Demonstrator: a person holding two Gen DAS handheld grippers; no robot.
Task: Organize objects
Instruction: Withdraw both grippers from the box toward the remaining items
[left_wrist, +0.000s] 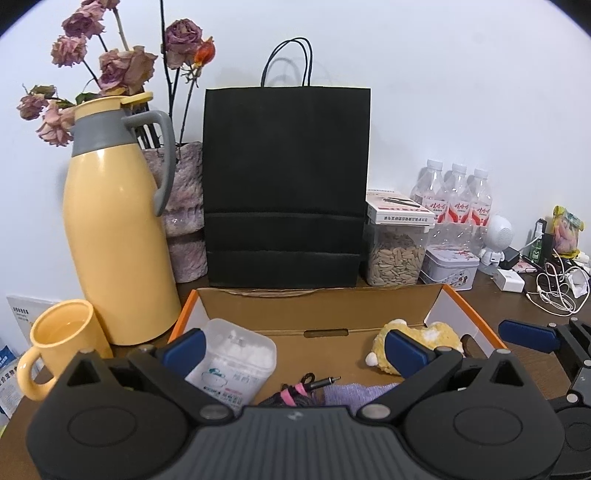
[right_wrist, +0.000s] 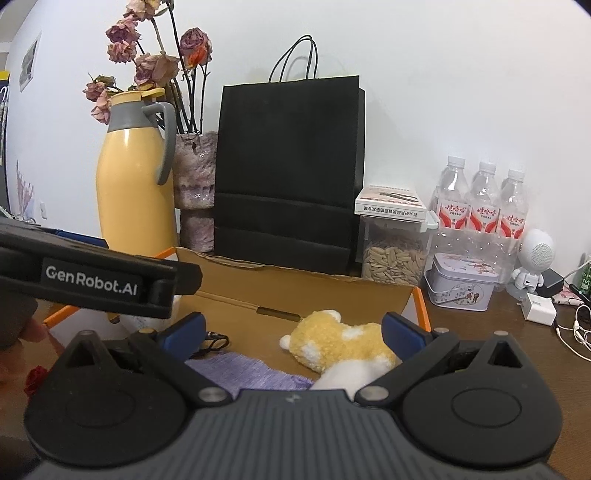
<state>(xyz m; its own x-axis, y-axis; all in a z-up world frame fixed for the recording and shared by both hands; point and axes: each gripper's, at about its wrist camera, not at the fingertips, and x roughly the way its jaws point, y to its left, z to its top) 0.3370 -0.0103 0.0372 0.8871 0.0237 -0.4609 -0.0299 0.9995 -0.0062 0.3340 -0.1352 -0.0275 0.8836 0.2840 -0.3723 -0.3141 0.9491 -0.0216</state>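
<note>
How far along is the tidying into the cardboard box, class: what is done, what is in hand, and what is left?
Done: the plush toy, cotton swab tub, purple cloth and a cable already lie in the box. In hand: nothing; the left gripper and right gripper are both open and empty. Left: perhaps the charger and earphones loose on the table.
</note>
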